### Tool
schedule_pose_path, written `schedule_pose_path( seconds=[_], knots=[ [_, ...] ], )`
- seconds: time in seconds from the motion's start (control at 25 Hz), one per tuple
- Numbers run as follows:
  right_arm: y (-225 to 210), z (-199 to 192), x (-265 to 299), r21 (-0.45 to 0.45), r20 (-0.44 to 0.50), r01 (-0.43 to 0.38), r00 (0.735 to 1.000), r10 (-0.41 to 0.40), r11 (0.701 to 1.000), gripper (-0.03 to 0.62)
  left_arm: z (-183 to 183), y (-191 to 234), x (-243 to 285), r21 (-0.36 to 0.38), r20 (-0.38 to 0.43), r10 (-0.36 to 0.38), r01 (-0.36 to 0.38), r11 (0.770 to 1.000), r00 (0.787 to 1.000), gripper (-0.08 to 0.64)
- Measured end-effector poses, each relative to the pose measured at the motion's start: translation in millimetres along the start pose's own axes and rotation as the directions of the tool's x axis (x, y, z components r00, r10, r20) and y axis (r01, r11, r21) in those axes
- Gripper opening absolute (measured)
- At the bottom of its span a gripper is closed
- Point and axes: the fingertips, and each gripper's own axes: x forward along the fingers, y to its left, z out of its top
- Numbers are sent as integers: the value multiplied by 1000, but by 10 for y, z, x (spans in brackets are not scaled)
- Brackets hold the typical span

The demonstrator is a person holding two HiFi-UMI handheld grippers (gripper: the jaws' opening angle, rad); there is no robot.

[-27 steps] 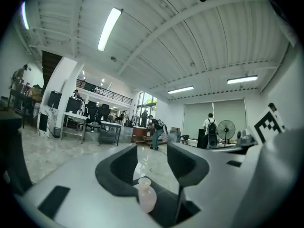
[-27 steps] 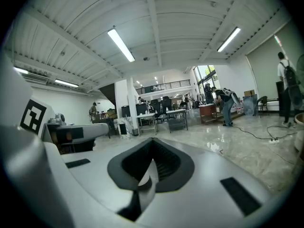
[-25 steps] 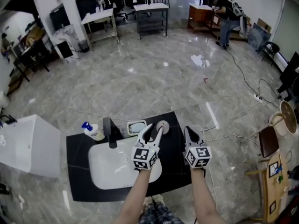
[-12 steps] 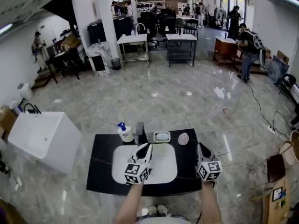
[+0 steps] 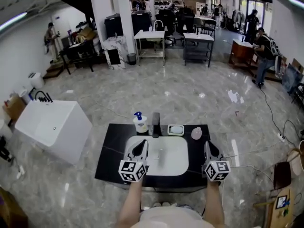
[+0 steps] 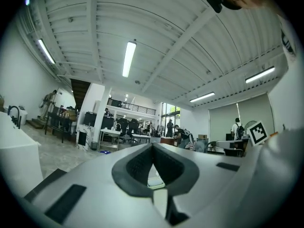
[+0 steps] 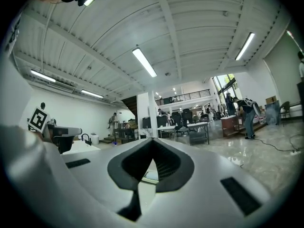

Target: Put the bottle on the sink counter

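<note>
Black counter (image 5: 111, 148) bears a pinkish bottle (image 5: 196, 133) at far right. Left gripper (image 5: 143, 142), jaws just closed, and right gripper (image 5: 207, 144) both pinched together, empty.

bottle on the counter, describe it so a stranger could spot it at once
Find the black counter holding a white basin. At its back edge, just left of the dark faucet, stands the bottle. It alone is white with a blue top.
</note>
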Motion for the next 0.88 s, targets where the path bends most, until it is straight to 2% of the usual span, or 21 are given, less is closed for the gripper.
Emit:
schedule_pose_path(
  seconds=[0.32,0.56,0.88],
  knots=[
    [200,105,-38,28,35,-1,999,0,1000,14,92,279,-292,-2,15,61,-61,998,998,26],
    [269,75,-21,25,33,-16,999,15,1000,15,51,354,-366,-5,9,72,-72,997,997,26],
    [224,57,-86,-11,16,29,999,-29,1000,14,41,362,-418,-13,0,72,-72,997,997,26]
  ],
)
